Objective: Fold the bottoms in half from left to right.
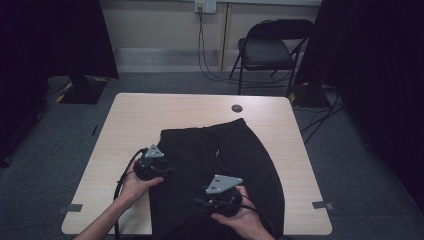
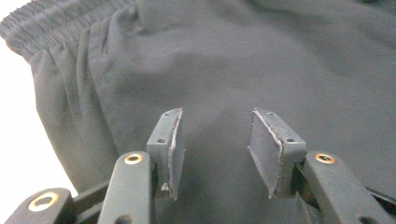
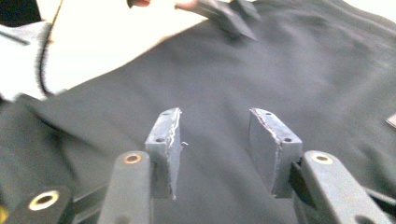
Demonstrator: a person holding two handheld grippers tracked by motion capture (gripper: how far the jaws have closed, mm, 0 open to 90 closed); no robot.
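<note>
Left gripper (image 1: 150,161), black with a grey three-cornered plate on top, gripped in the left hand (image 1: 134,186) above the left edge of a dark, soft fabric garment with an elastic waistband (image 1: 215,170). Seen in the left gripper view (image 2: 215,151) with jaws standing apart, nothing between the pads, only dark cloth lying below and beyond them. Gathered, ribbed waistband (image 2: 42,23) off to the upper left of these jaws, with pale tabletop showing further left. Right gripper (image 1: 220,195), same build, gripped in the right hand (image 1: 240,215), raised over the near middle of the garment. Seen in the right gripper view (image 3: 215,151) likewise with jaws parted and empty, pads clear of the cloth, which spreads smooth beneath and ahead. Beyond those jaws, at the far upper edge, the other gripper blurred against the fabric, with light tabletop to the upper left. Black cable (image 1: 122,175) looping out from the left gripper toward the near edge. Under both grippers, a light wooden square table (image 1: 150,115), garment laid flat across its near centre and running off the near edge. Small round dark disc (image 1: 237,108) on the table well beyond the garment. Farther off, past the table, a black folding chair (image 1: 267,50) on grey carpet.
</note>
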